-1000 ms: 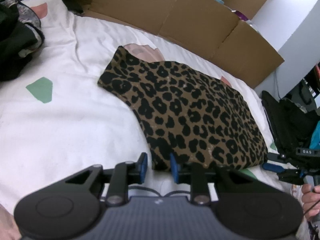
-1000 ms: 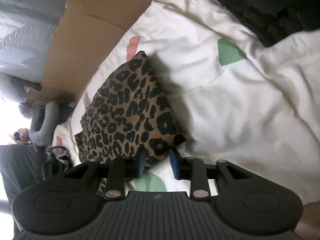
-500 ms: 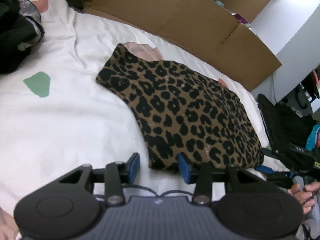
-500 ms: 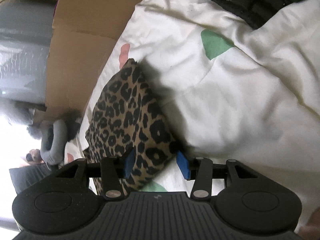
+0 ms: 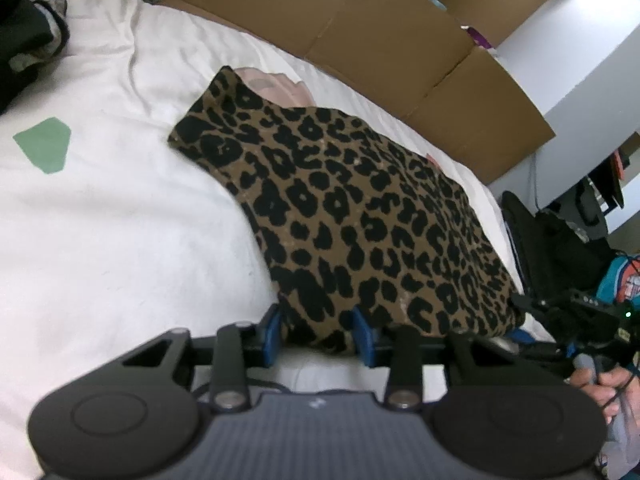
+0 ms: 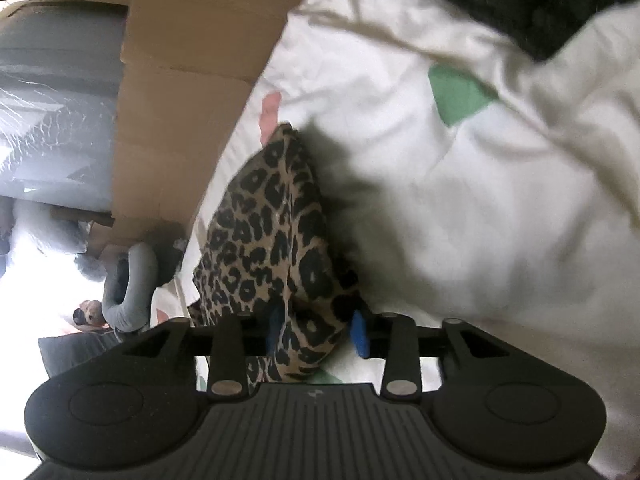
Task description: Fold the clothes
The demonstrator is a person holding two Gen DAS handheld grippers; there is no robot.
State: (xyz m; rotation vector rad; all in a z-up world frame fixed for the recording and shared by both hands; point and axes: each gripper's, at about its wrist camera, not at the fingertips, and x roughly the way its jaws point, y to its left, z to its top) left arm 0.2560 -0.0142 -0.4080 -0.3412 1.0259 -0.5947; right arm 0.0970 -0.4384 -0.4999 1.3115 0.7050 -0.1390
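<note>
A folded leopard-print garment lies on a white bedsheet. My left gripper is open, its blue pads either side of the garment's near corner. In the right wrist view the same garment runs away from me. My right gripper is open, with the garment's near edge between its blue pads. The right gripper also shows at the left wrist view's right edge, at the garment's other near corner.
Flattened cardboard stands along the far side of the bed. Dark clothes are piled at the far left. A black bag or chair stands beside the bed on the right. The sheet has green and pink patches.
Both grippers have opened wider and moved forward. The garment's near edge now sits between each pair of pads.
</note>
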